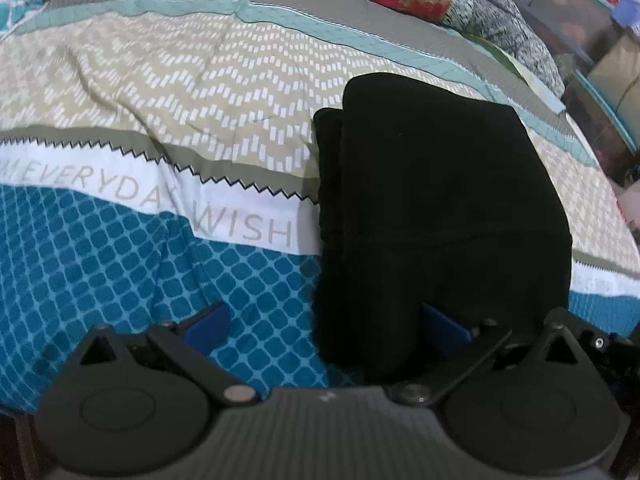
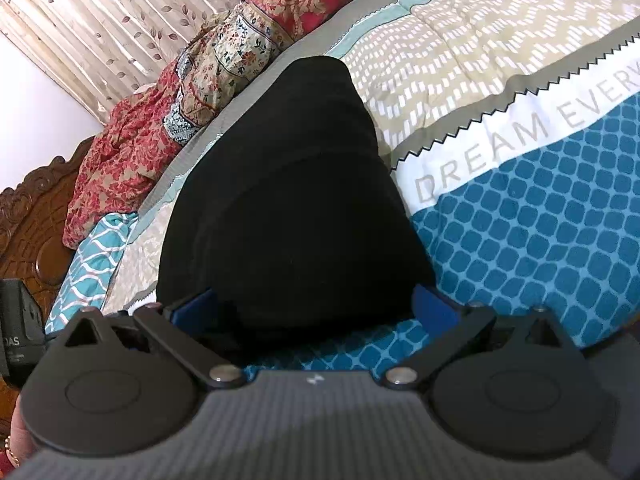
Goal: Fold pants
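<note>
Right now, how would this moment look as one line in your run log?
stage: fold looks finished | black pants: folded on bedspread | left gripper: open | right gripper: open, holding nothing

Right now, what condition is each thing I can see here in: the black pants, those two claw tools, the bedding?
Black pants: folded into a compact stack, lying on the bedspread.
Left gripper: open, holding nothing; one finger rests over the pants' edge.
Right gripper: open, straddling the pants' near end, not clamping.
Bedspread: spread out, slightly wrinkled.
Floral quilt: bunched up along the bed's far side.

Both grippers share ribbed grey housings, black linkage arms with silver rivets (round pivots), and blue fingers (image 1: 210,322).
</note>
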A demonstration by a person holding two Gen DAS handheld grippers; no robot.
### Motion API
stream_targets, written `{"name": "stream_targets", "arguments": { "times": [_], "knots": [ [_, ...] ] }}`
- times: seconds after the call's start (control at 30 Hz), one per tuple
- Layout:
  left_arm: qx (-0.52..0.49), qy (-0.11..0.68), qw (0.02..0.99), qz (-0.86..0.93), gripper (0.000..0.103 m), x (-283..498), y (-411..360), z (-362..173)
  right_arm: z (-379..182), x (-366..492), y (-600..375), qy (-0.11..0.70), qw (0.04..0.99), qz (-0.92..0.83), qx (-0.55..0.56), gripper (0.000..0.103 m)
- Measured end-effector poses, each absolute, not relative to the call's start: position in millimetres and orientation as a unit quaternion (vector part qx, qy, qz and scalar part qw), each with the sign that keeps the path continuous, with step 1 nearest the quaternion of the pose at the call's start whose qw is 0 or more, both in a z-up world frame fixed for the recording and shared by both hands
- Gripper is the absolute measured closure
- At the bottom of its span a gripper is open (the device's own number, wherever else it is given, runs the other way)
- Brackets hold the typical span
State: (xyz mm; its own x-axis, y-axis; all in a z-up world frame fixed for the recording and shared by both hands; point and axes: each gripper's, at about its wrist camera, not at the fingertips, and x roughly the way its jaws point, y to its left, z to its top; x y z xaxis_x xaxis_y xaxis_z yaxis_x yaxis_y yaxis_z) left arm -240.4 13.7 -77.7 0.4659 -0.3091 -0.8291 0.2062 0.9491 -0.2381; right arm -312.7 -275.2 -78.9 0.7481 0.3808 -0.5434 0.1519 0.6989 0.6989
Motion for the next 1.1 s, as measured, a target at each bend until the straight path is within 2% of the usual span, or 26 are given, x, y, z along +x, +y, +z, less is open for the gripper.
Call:
{"name": "stream_targets", "arguments": {
  "times": [0.17, 0.37, 0.6, 0.83, 0.93, 1.0, 1.03, 1.07, 1.1],
  "knots": [
    [-0.054, 0.488, 0.857, -0.159, 0.000, -243.6, 16.1, -78.5, -82.5, -316.0, -279.3, 0.338, 0.844, 0.071, 0.410, 0.000],
    [-0.061, 0.493, 0.845, -0.196, 0.000, -245.8, 28.2, -67.2, -71.8, -310.6, -275.8, 0.363, 0.851, 0.082, 0.371, 0.000],
    [-0.112, 0.448, 0.862, -0.209, 0.000, -235.6, 62.8, -32.3, -41.0, -310.0, -305.2, 0.293, 0.898, 0.084, 0.317, 0.000],
    [-0.146, 0.500, 0.816, -0.249, 0.000, -172.8, 26.6, -77.6, -71.9, -260.9, -319.9, 0.316, 0.888, 0.143, 0.302, 0.000],
    [-0.180, 0.496, 0.805, -0.272, 0.000, -160.4, 14.9, -96.4, -96.8, -238.4, -316.6, 0.353, 0.855, 0.176, 0.338, 0.001],
    [-0.191, 0.497, 0.789, -0.308, 0.004, -158.4, 3.4, -97.4, -99.2, -234.6, -308.3, 0.357, 0.837, 0.202, 0.362, 0.025],
    [-0.188, 0.497, 0.791, -0.304, 0.009, -159.5, -1.4, -94.6, -95.3, -232.9, -304.3, 0.364, 0.833, 0.199, 0.367, 0.029],
    [-0.179, 0.494, 0.796, -0.300, 0.013, -160.2, -5.8, -88.4, -87.9, -230.1, -300.4, 0.364, 0.831, 0.204, 0.367, 0.040],
    [-0.173, 0.488, 0.798, -0.310, 0.023, -157.8, -8.5, -78.5, -77.8, -229.4, -299.4, 0.352, 0.835, 0.217, 0.364, 0.045]
  ]
}}
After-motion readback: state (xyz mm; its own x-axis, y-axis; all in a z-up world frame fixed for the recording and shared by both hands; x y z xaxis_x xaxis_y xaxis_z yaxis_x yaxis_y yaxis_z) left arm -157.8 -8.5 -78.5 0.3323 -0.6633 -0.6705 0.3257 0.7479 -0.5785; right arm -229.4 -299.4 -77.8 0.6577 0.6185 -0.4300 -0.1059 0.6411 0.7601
